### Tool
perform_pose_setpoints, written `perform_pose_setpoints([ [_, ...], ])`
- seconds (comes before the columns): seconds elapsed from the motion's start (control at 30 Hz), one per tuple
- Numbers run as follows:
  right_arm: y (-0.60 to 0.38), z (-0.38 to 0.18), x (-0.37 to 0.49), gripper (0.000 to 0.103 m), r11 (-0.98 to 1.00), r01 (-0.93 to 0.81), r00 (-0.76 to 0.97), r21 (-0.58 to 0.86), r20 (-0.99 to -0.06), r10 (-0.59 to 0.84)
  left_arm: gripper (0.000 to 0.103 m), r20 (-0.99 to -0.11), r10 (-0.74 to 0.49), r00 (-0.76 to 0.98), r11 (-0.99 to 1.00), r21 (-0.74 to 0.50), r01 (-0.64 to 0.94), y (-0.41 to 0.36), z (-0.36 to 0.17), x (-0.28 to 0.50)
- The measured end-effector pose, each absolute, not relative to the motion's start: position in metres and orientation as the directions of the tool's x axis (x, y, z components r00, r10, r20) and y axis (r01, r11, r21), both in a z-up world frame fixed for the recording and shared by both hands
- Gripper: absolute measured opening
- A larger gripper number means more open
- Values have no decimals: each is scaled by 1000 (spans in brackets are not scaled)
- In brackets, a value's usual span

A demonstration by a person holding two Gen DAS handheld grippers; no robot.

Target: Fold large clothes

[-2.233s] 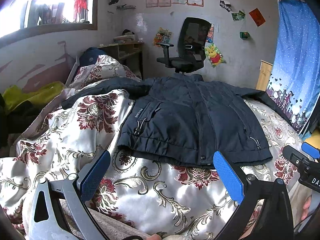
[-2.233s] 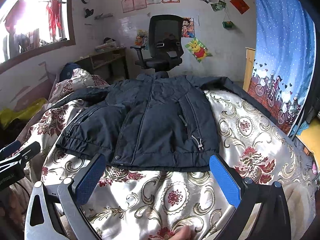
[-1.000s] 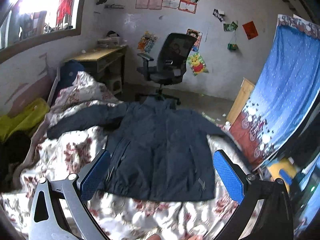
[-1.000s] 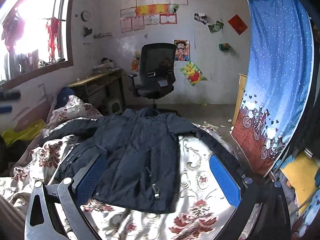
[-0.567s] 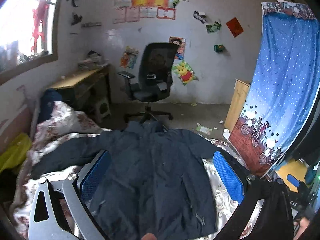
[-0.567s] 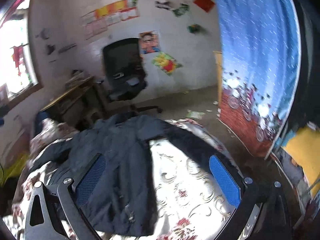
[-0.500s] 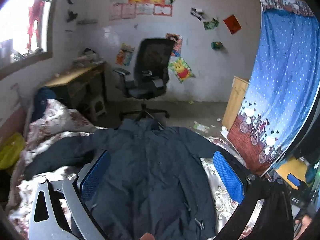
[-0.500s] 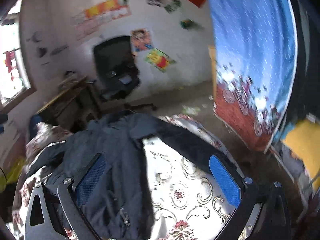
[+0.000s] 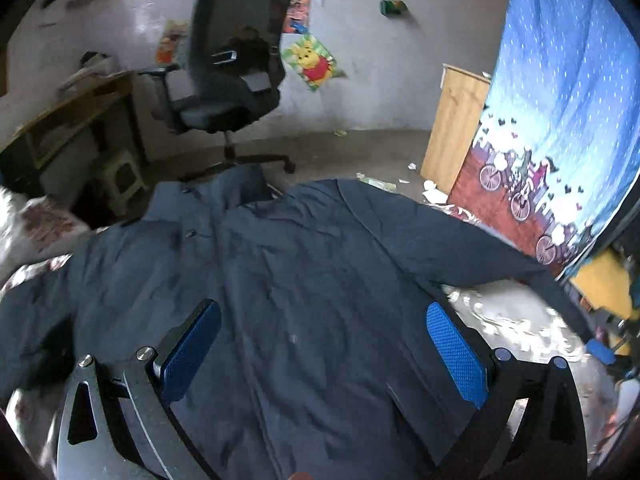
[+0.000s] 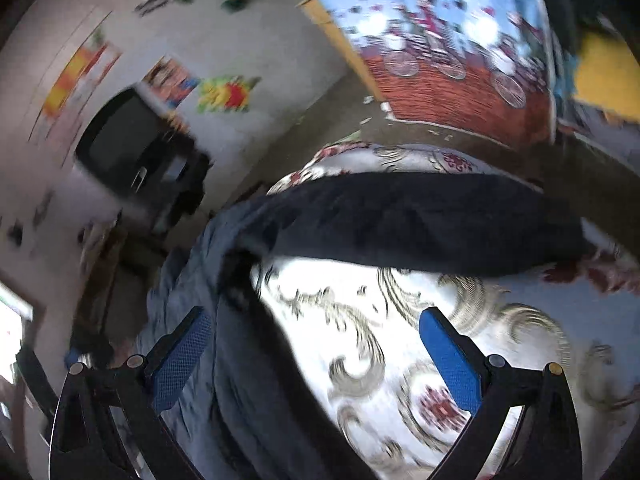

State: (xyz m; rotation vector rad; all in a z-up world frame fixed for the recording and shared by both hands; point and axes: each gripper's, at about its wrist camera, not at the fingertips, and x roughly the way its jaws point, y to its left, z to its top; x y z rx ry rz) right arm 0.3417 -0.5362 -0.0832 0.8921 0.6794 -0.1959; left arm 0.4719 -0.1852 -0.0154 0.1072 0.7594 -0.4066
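Jacket [image 9: 304,280] flat on bed [image 10: 460,320]; chair [image 9: 228,64] behind

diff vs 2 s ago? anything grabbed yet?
Nothing grabbed. Both moved forward from the hem over the jacket: the left hand-held gripper now hovers over the chest, and the right hand-held gripper has swung out to the jacket's right sleeve, its view motion-blurred. Both are open and empty, as before. The jacket lies spread flat on the floral bedspread, unfolded, unchanged.

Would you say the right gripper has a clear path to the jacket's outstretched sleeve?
Probably yes: the right gripper is open, and the sleeve lies flat on the bedspread just ahead, uncovered.
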Motion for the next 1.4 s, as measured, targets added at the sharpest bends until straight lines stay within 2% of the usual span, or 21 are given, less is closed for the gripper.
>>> perform_pose_setpoints([
  [0.23,-569,-116,342,103,302,515,828,802,-556,65,101,-708,-332,623,914,-78,399,-223,-68,541],
  [0.37,-577,-124,339,102,242,531,833,812,-553,29,101,-704,-342,622,915,-98,392,-234,-85,566],
  [0.43,-581,-122,340,95,239,549,826,801,-564,-10,101,-710,-351,611,914,-116,390,-239,-91,578],
  [0.57,-595,-119,348,63,210,611,790,763,-605,-100,101,-717,-354,600,916,-136,378,-247,-100,591],
  [0.6,-598,-120,349,46,199,631,775,750,-621,-115,101,-726,-346,594,917,-129,377,-250,-103,595],
  [0.67,-602,-124,353,23,190,685,728,703,-672,-135,101,-751,-323,577,921,-108,375,-257,-111,600],
  [0.77,-604,-117,358,12,246,706,705,664,-690,-164,101,-799,-260,542,930,-55,364,-264,-128,602],
  [0.9,-597,-71,375,8,444,674,724,591,-647,-239,101,-805,-256,536,929,-50,367,-258,-131,602],
  [1.1,-545,21,409,8,788,500,818,360,-494,-294,101,-770,-250,587,956,-98,277,-213,-98,590],
  [1.23,-484,58,438,8,912,333,886,239,-411,-216,101,-727,-171,665,975,-28,221,-173,-60,570],
  [1.4,-401,67,476,8,977,115,918,179,-394,-36,101,-706,-104,700,988,5,151,-115,-29,545],
])
